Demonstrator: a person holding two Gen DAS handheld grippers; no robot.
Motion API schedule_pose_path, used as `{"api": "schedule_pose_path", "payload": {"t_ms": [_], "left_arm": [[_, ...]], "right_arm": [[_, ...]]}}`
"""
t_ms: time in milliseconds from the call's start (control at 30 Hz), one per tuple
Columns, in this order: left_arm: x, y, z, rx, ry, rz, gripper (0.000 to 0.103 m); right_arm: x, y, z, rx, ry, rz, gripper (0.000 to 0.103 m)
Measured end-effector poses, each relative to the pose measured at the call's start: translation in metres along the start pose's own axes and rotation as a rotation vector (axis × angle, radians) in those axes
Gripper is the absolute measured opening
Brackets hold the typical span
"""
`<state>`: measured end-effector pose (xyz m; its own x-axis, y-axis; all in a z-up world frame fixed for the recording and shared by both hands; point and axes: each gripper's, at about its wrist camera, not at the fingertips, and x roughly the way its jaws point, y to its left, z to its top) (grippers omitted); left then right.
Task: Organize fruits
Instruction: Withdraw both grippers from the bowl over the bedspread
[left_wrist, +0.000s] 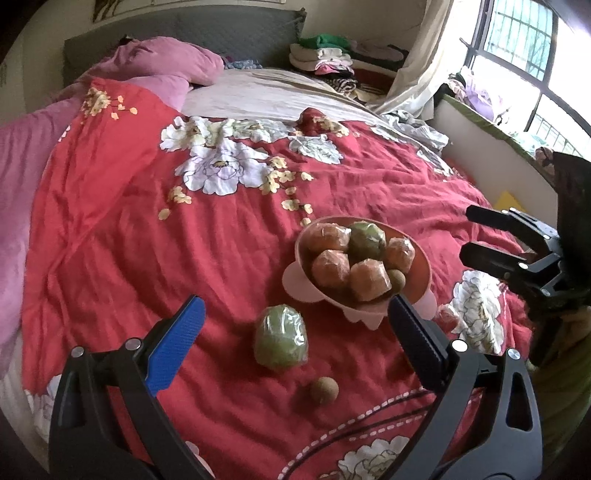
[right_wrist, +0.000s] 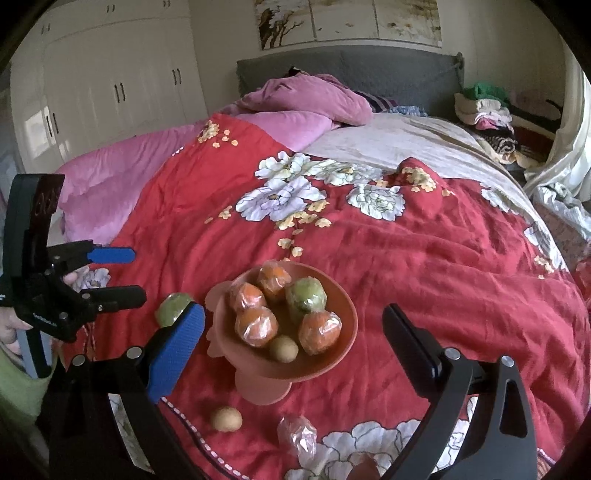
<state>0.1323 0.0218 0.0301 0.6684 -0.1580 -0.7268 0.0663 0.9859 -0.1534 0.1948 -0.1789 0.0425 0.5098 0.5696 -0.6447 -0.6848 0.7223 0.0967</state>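
Six fruits in pink bowl (right_wrist: 343, 325) on red quilt (right_wrist: 424, 266): 4 orange wrapped, 1 green wrapped, 1 small brown. Outside, near bowl: green wrapped fruit (left_wrist: 280, 336) & small brown fruit (left_wrist: 324, 390). Left gripper (left_wrist: 293, 317) & right gripper (right_wrist: 293, 321) both spread wide, empty.

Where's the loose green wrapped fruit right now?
Left wrist view: green wrapped fruit lies on the red quilt, between the pink bowl and small brown fruit.

Bowl (right_wrist: 343, 332): pink, upright on the red bedspread; holds four wrapped orange fruits, one wrapped green fruit, one small brown fruit.
Loose: wrapped green fruit (left_wrist: 280, 338) and small brown fruit (left_wrist: 324, 391), beside the bowl.
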Motion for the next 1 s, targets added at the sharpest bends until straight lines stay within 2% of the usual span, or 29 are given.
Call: {"api": "schedule_pose_path", "payload": {"t_ms": [367, 1000], "left_arm": [[-0.004, -0.013, -0.012, 0.028, 0.005, -0.008, 0.093], [-0.009, -0.025, -0.029, 0.040, 0.029, -0.019, 0.093]], "right_arm": [[-0.016, 0.013, -0.010, -0.024, -0.025, -0.022, 0.098], [-0.023, 0.016, -0.039, -0.003, 0.007, -0.059, 0.098]]}}
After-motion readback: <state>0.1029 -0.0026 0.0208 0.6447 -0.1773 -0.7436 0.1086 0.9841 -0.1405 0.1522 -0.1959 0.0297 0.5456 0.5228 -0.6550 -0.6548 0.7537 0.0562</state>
